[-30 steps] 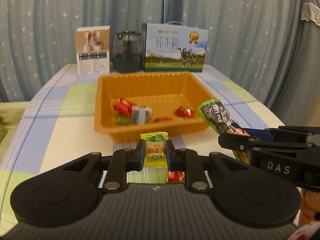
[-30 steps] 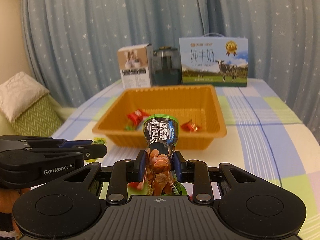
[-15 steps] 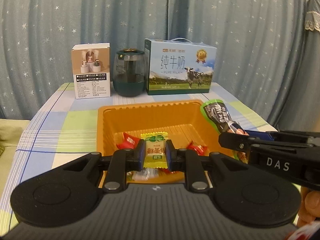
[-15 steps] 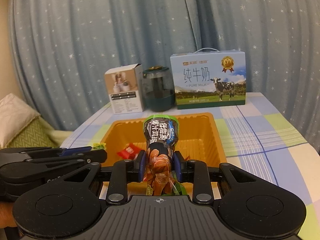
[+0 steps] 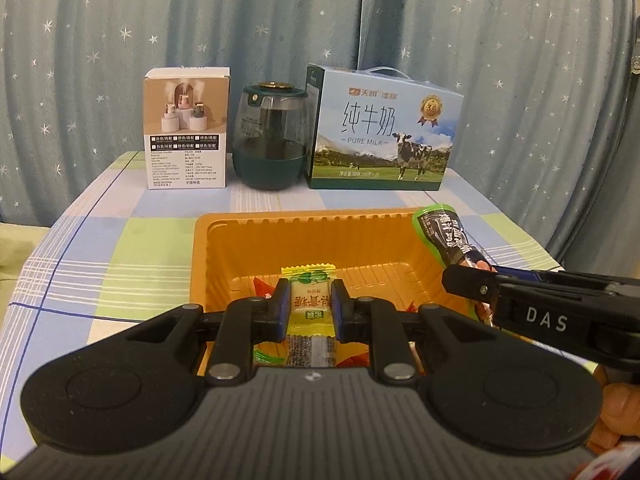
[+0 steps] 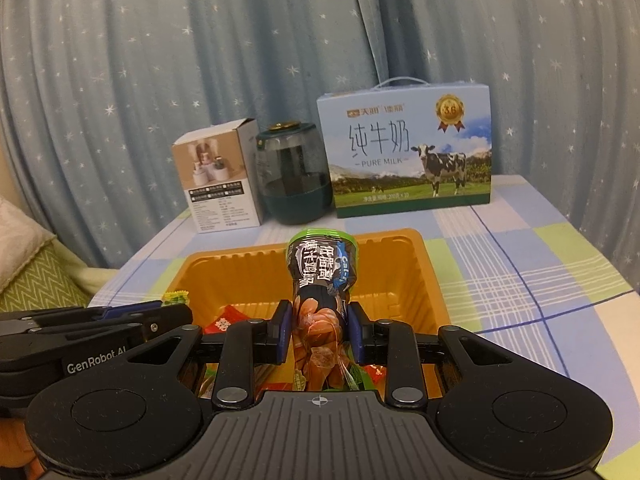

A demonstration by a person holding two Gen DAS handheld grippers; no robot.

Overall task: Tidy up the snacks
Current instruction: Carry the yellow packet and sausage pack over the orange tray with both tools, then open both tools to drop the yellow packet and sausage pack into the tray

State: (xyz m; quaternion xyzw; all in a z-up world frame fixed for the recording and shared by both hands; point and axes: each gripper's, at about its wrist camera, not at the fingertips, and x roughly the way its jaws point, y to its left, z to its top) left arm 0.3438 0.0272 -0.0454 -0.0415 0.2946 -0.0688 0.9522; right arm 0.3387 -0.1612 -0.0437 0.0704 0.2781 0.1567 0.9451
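Observation:
An orange tray (image 5: 304, 240) (image 6: 404, 268) sits mid-table with a few red-wrapped candies (image 6: 224, 320) inside. My left gripper (image 5: 309, 304) is shut on a yellow-green wrapped candy (image 5: 310, 300) and hangs over the tray's near part. My right gripper (image 6: 318, 322) is shut on a long black-and-green snack pouch (image 6: 322, 272) (image 5: 444, 236) and also hangs over the tray, on the right side. Each gripper shows in the other's view: the right one (image 5: 460, 276) at the right edge, the left one (image 6: 176, 312) at the left edge.
At the table's back stand a small product box (image 5: 186, 128), a dark green jar (image 5: 272, 140) and a blue milk carton box (image 5: 384, 132). A starred blue curtain hangs behind. A green cushion (image 6: 32, 280) lies left of the checked tablecloth (image 6: 540, 280).
Both grippers have moved forward together, from in front of the tray's near wall to over the tray, each still holding its snack. The back-row boxes look closer.

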